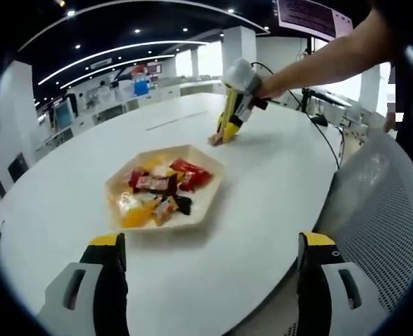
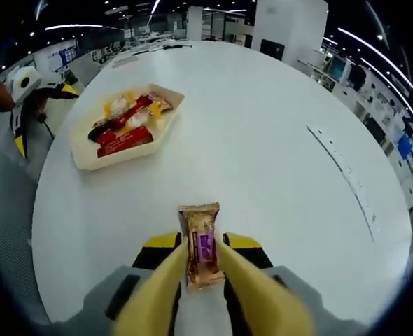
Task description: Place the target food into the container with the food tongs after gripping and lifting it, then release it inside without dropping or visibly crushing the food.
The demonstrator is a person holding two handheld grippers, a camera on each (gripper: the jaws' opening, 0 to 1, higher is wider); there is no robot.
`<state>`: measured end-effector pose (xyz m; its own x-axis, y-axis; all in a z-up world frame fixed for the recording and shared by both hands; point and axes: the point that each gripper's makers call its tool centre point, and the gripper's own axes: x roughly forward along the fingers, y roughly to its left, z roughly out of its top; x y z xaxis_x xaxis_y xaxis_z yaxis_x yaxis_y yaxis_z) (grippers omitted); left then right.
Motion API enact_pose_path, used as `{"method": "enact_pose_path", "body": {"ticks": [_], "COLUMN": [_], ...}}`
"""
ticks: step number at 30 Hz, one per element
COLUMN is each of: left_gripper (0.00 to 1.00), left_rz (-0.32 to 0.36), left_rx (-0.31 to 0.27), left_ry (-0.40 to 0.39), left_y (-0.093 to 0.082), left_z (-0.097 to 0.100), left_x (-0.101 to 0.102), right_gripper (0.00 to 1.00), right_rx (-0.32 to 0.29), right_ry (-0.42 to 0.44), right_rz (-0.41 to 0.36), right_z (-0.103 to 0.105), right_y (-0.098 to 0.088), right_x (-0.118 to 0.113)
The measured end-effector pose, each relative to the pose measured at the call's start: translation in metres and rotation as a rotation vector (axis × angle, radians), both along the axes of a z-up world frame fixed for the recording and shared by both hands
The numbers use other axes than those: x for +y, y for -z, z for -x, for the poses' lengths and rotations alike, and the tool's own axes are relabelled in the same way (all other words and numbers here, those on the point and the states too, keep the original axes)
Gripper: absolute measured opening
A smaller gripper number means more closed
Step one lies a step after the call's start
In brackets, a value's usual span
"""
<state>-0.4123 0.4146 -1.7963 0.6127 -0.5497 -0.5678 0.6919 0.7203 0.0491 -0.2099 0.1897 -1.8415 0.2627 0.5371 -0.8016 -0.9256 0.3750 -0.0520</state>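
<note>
At the bottom centre of the right gripper view my right gripper (image 2: pixel 205 262) has its yellow jaws closed in on a wrapped snack bar (image 2: pixel 201 241); the packet, brown with a purple panel, stands on end between them, its upper half clear of the jaws, and I cannot tell whether it is lifted or resting on the white table (image 2: pixel 262 133); in the left gripper view the same gripper (image 1: pixel 222 135) sits in the upper middle of the frame, tips down at the table with the bar (image 1: pixel 215 139) at their ends. The tray (image 2: pixel 87 155), a pale shallow dish already holding red, orange and dark wrapped snacks, lies in the upper left of the right gripper view, well apart from the bar; in the left gripper view it (image 1: pixel 210 199) fills the centre. My left gripper (image 1: pixel 210 252) stands wide open at the bottom of its own view, holding nothing.

The risks, as I judge them: the grip is only on the lower part of the packet, so it may pivot or slip out during the carry; squeezing harder to prevent that could crush it; releasing too high could bounce it off the heaped sweets and over the low rim.
</note>
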Motion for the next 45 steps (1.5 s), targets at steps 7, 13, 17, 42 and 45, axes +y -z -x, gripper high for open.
{"method": "enact_pose_path", "body": {"ticks": [7,13,17,42,45], "left_gripper": [0.99,0.99,0.99,0.98,0.97], "left_rz": [0.013,0.027,0.006,0.033,0.03], "left_rx": [-0.006,-0.028,-0.036,-0.078,-0.082], "left_ry": [-0.001,0.003,0.016,-0.002,-0.004], "left_y": [-0.003,-0.008,-0.006,-0.016,-0.017], "left_z": [0.0,-0.002,-0.002,-0.006,-0.006], "left_x": [-0.001,-0.002,-0.002,0.0,0.001], "right_gripper": [0.22,0.23,0.23,0.23,0.23], "right_rx": [0.096,0.063,0.041,-0.025,-0.026], "right_ry": [0.156,0.125,0.134,0.19,0.191], "right_rz": [-0.15,-0.088,-0.082,-0.073,-0.079], "right_z": [-0.011,-0.006,-0.011,-0.019,-0.018], "right_y": [-0.018,-0.032,-0.045,-0.122,-0.126], "right_x": [-0.003,0.001,-0.001,-0.012,-0.006]}}
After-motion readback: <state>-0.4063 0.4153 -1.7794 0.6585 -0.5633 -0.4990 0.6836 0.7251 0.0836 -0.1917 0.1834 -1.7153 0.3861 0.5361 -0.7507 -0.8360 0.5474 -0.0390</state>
